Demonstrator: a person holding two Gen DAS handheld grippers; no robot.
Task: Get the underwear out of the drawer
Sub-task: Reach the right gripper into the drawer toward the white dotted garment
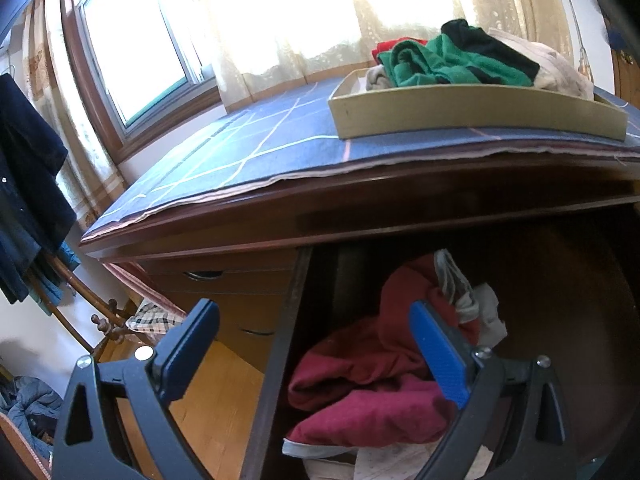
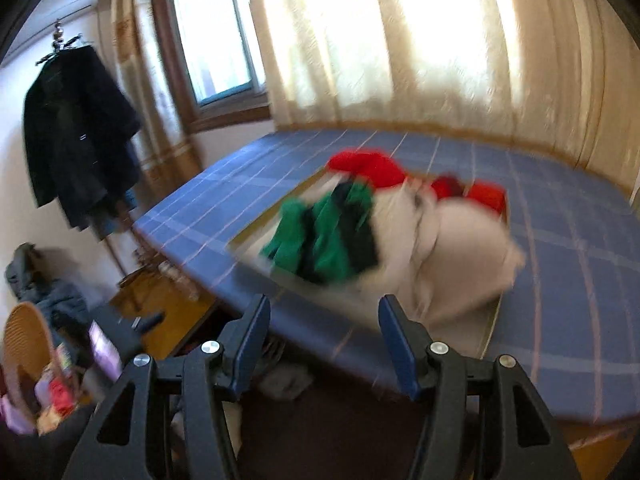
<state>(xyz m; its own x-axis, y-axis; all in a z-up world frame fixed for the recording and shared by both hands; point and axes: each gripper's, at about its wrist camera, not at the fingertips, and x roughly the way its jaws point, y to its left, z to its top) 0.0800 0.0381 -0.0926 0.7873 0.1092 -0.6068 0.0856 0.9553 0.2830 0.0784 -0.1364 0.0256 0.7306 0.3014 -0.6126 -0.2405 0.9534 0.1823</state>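
Underwear [image 1: 372, 376] in dark red lies bunched in the open drawer [image 1: 280, 360] of a wooden dresser, with pale pieces beside it. The left gripper [image 1: 316, 344] hangs above the drawer's left wall, jaws spread wide and empty, its right finger over the red cloth. On the blue checked cloth [image 1: 256, 140] atop the dresser, a shallow tray [image 1: 472, 114] holds green, black, red and pale garments [image 2: 340, 232]. The right gripper [image 2: 324, 340] points at that tray from the near side, jaws about half open, empty
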